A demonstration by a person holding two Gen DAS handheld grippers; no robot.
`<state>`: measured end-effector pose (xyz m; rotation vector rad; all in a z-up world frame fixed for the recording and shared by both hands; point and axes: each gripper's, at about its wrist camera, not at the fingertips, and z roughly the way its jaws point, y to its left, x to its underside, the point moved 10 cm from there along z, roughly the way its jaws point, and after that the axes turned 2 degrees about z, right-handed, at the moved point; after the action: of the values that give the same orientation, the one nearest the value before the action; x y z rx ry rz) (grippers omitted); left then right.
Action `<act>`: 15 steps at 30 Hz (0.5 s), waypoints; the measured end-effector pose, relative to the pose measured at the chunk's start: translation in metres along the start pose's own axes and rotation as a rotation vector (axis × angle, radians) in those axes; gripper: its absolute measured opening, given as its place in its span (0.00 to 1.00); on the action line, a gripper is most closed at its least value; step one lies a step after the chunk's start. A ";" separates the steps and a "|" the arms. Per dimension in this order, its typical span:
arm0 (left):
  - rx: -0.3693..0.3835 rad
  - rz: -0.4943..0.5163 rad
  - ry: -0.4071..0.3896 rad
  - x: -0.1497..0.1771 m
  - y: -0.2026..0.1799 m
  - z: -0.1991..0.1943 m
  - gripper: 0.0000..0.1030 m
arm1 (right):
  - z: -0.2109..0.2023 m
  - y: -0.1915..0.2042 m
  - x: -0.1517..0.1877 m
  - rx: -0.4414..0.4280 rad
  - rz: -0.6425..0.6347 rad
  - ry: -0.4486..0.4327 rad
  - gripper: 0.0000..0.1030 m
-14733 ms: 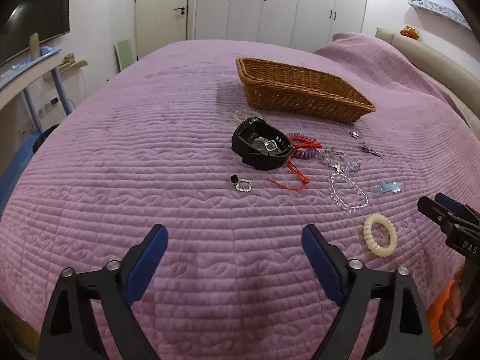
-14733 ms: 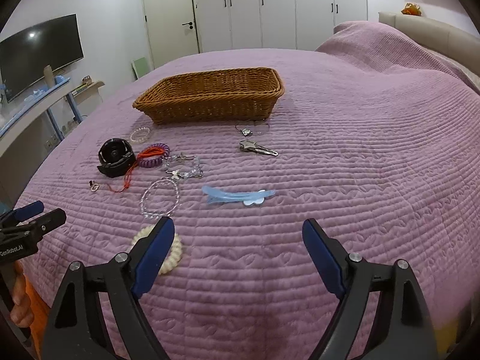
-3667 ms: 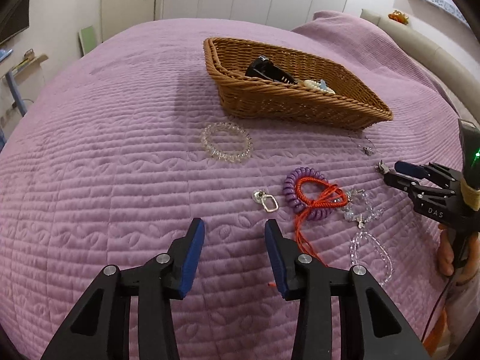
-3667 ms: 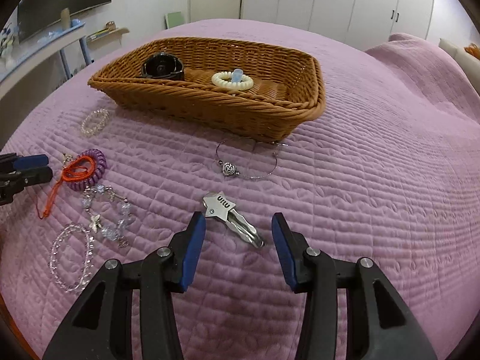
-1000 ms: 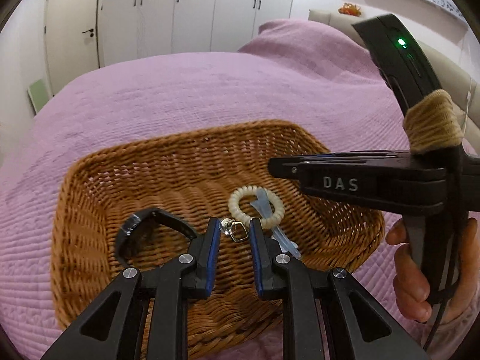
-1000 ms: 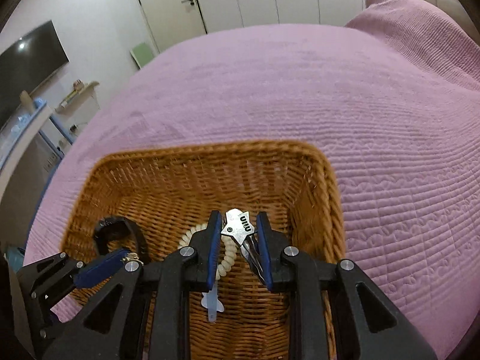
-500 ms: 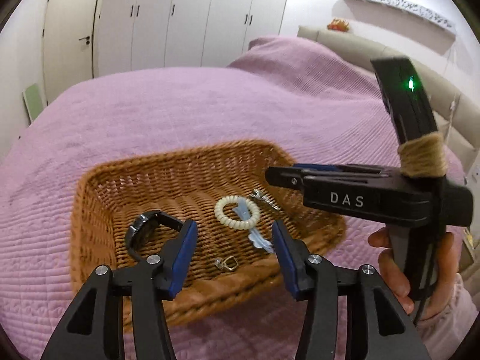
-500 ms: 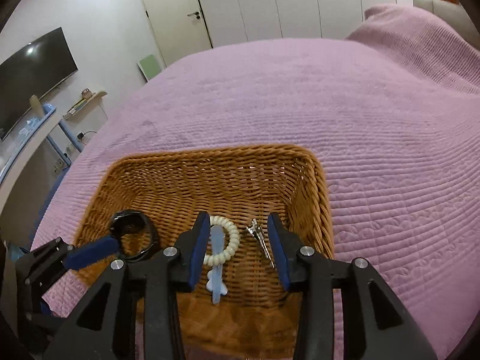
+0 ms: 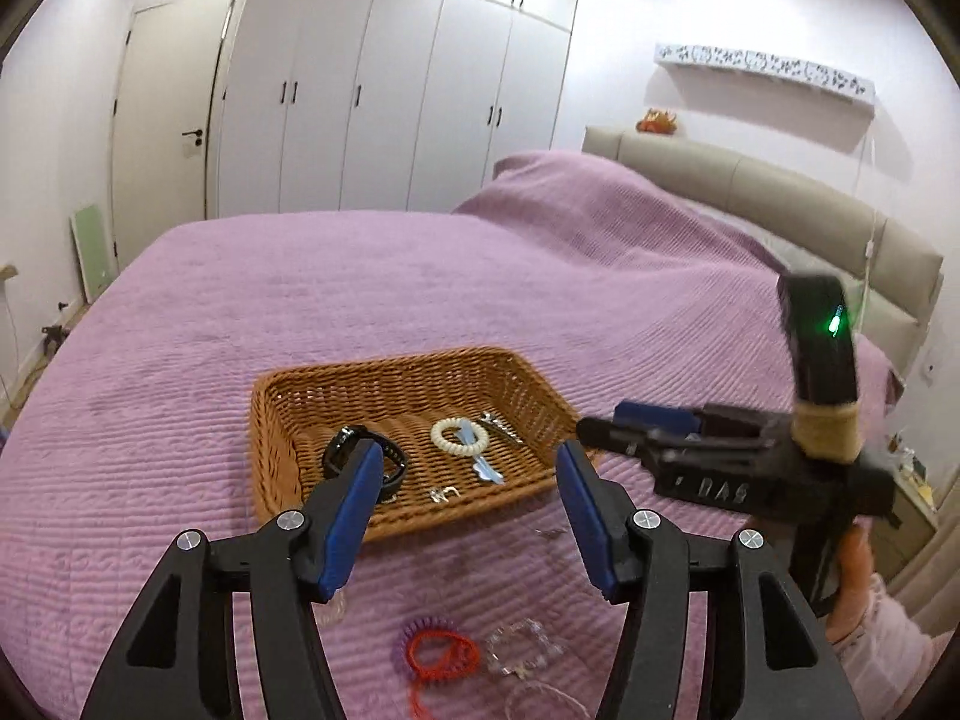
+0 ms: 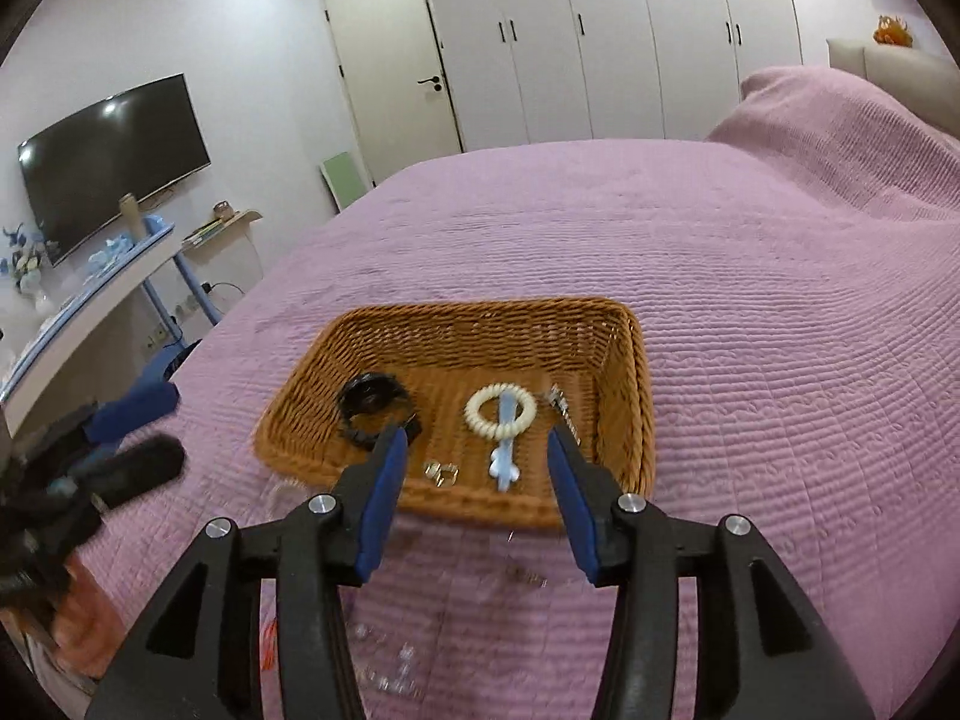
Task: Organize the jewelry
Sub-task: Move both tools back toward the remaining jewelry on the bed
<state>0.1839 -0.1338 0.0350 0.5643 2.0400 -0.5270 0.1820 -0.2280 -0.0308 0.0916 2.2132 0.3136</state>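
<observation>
A wicker basket (image 9: 282,414) (image 10: 624,360) sits on the purple bed. It holds a black watch (image 9: 348,450) (image 10: 369,402), a cream coil hair tie (image 9: 459,435) (image 10: 501,409), a blue clip (image 9: 487,471) (image 10: 503,456), a key (image 9: 499,425) (image 10: 561,405) and a small earring (image 9: 441,493) (image 10: 441,473). My left gripper (image 9: 468,480) is open and empty, above the bed before the basket. My right gripper (image 10: 477,450) is open and empty too. On the bed lie a purple coil tie with red cord (image 9: 438,654) and a bead bracelet (image 9: 525,648).
A thin wire bangle (image 9: 549,534) (image 10: 525,576) lies just before the basket. Clear beads (image 10: 390,660) lie near my right gripper's base. The right gripper's body (image 9: 750,468) is at the right of the left view. A headboard (image 9: 780,210) and wardrobes (image 9: 390,90) lie beyond.
Both grippers opened and dropped the earring and the key into the basket. Both have since pulled up and back from the basket and opened wider.
</observation>
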 end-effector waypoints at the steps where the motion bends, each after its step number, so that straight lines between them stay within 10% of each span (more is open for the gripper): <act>1: -0.002 0.003 -0.010 0.001 -0.002 -0.009 0.60 | -0.004 0.004 0.005 -0.007 -0.008 0.000 0.50; 15: -0.024 -0.095 0.053 0.082 0.015 -0.042 0.60 | -0.016 0.045 0.115 -0.018 -0.094 0.094 0.50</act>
<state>0.1257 -0.0831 -0.0179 0.4728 2.1290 -0.5480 0.0968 -0.1670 -0.0982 -0.0377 2.2991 0.2904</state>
